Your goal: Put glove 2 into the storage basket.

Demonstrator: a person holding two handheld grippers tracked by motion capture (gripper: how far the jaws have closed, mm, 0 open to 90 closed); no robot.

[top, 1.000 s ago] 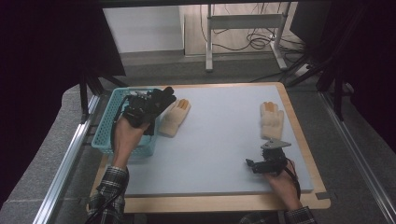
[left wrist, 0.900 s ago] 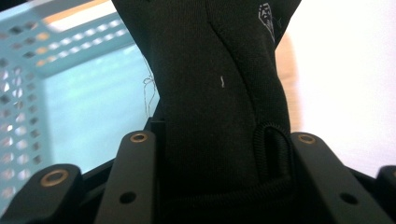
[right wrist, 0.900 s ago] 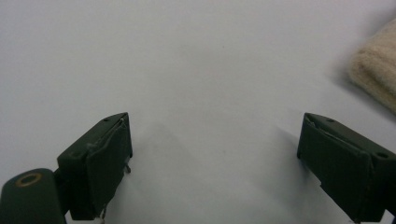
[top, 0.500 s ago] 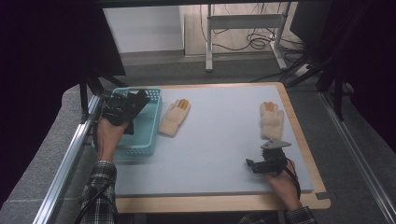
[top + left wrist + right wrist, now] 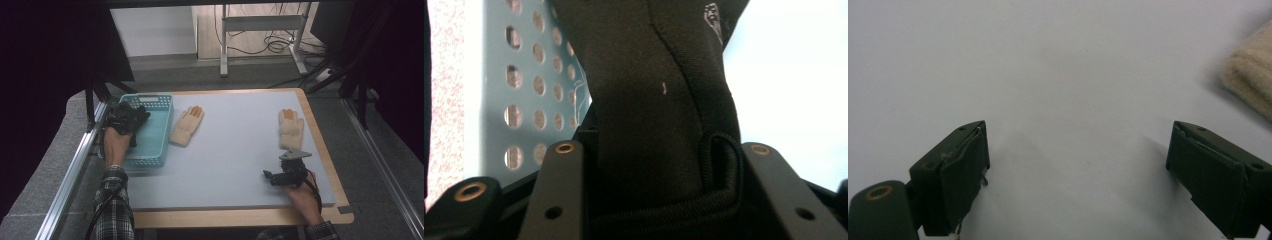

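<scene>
My left gripper (image 5: 129, 120) hangs low over the left half of the teal perforated basket (image 5: 156, 136), with a black fabric glove (image 5: 654, 90) between its jaws. In the left gripper view the glove's cuff spans the whole gap of the left gripper (image 5: 661, 150) and touches both pads; the jaws have just been opening a little. The basket wall (image 5: 531, 100) shows behind it. My right gripper (image 5: 271, 176) rests open on the mat near the front right, and the right gripper (image 5: 1078, 165) has nothing between its jaws.
A cream knitted glove (image 5: 186, 126) lies just right of the basket. A second cream glove (image 5: 291, 129) lies at the right, beyond my right gripper, and its edge (image 5: 1253, 80) shows in the right gripper view. The pale grey mat (image 5: 235, 150) covers the wooden table.
My left hand has carried the black glove leftward and down, from beside the cream glove to above the basket's left half. The right hand has not moved.
</scene>
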